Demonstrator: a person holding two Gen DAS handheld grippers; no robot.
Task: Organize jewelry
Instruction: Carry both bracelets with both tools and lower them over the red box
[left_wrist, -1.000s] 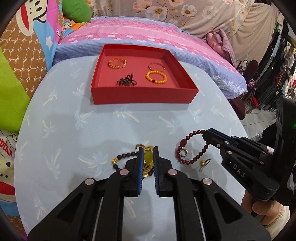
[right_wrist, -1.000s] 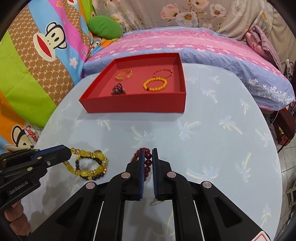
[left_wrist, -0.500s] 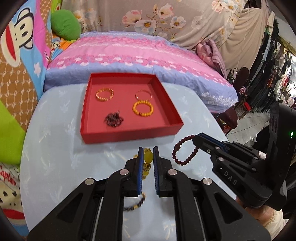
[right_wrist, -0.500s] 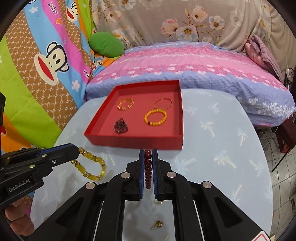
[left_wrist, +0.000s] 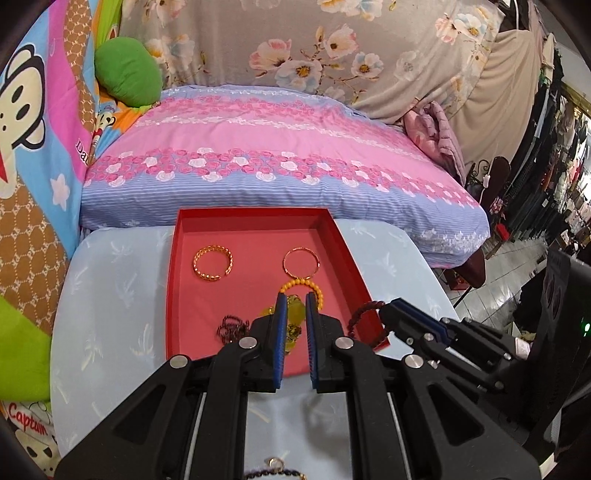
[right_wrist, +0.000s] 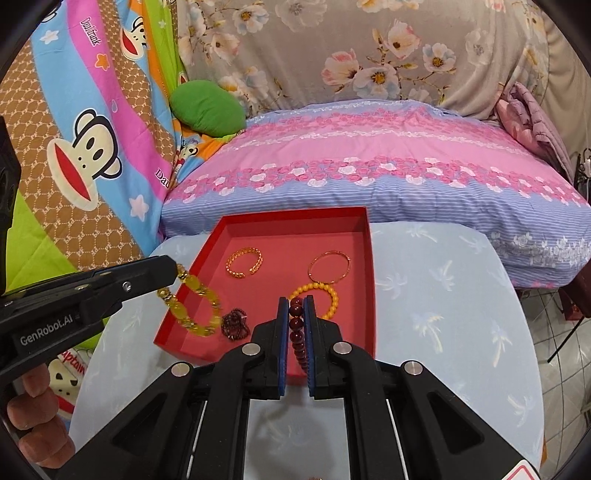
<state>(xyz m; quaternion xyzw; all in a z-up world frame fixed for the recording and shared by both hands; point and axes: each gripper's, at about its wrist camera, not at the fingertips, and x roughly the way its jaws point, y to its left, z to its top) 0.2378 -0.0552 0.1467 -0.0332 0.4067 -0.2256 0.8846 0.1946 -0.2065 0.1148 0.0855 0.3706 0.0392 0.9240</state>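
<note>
Now, with left gripper (left_wrist: 294, 310) clamped on the yellow bracelet (right_wrist: 195, 306) and right gripper (right_wrist: 296, 314) clamped on the dark red bracelet (right_wrist: 297, 332), both hanging above the red tray (right_wrist: 371, 295): lower onto bare floor, clear of the four pieces inside, then release.

One red tray (right_wrist: 371, 280) is sitting on the table, and four pieces of jewelry are lying in it: a gold cuff (right_wrist: 244, 262) at 11 o'clock, a thin bangle (right_wrist: 330, 267) at 1 o'clock, an orange bead bracelet (right_wrist: 325, 293) at 4 o'clock and a dark bead cluster (right_wrist: 234, 324) at 7 o'clock. Two grippers are each carrying one bracelet over the tray, a yellow bead bracelet (right_wrist: 195, 306) and a dark red bead bracelet (right_wrist: 296, 325). One more beaded piece (left_wrist: 275, 470) is lying on the table at 6 o'clock.
</note>
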